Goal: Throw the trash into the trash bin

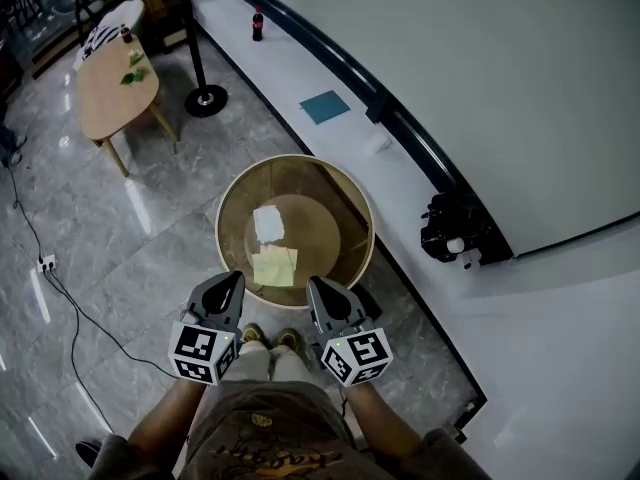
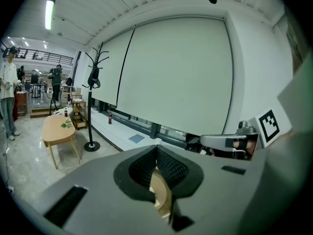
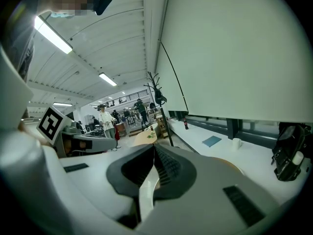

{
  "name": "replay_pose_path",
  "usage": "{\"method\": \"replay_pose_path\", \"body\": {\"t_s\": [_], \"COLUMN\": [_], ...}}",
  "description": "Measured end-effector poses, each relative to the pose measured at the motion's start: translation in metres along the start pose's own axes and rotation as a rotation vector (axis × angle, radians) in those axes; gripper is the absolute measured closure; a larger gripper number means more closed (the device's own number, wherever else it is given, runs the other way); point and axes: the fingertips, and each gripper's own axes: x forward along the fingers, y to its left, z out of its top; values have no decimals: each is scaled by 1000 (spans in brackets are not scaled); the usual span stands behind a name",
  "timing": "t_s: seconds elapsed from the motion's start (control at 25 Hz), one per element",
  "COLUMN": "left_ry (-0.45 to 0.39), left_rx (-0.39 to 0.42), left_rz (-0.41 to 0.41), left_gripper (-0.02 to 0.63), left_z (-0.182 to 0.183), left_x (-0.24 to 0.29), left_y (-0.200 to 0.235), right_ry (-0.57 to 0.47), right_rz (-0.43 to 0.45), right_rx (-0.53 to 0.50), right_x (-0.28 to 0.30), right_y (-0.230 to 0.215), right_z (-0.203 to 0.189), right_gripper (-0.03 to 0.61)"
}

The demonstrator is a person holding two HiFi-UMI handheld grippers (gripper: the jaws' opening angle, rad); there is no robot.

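Standing upright, trash bin [image 1: 294, 158] holds flat trash [image 1: 268, 224].

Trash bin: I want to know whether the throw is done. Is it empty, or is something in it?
Not empty. In the head view the trash bin holds a white scrap and a yellow paper on its bottom.
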Motion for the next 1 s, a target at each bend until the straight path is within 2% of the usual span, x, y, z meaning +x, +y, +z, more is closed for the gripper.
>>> {"method": "replay_pose_path", "body": {"t_s": [0.48, 0.72, 1.0], "left_ry": [20, 41, 77], "left_rx": [-46, -57, -79], "left_rz": [-12, -16, -21], "left_gripper": [595, 595, 595], "left_z": [-63, -110, -161], "left_x": [69, 100, 125], "left_y": [42, 61, 77], "right_ry": [84, 95, 118], "right_rz": [-31, -23, -68], "right_rx": [-10, 9, 51], "right_x": [55, 91, 112], "right_y": [-40, -51, -71], "right_z": [-66, -112, -168], "right_gripper": [559, 558, 557]}}
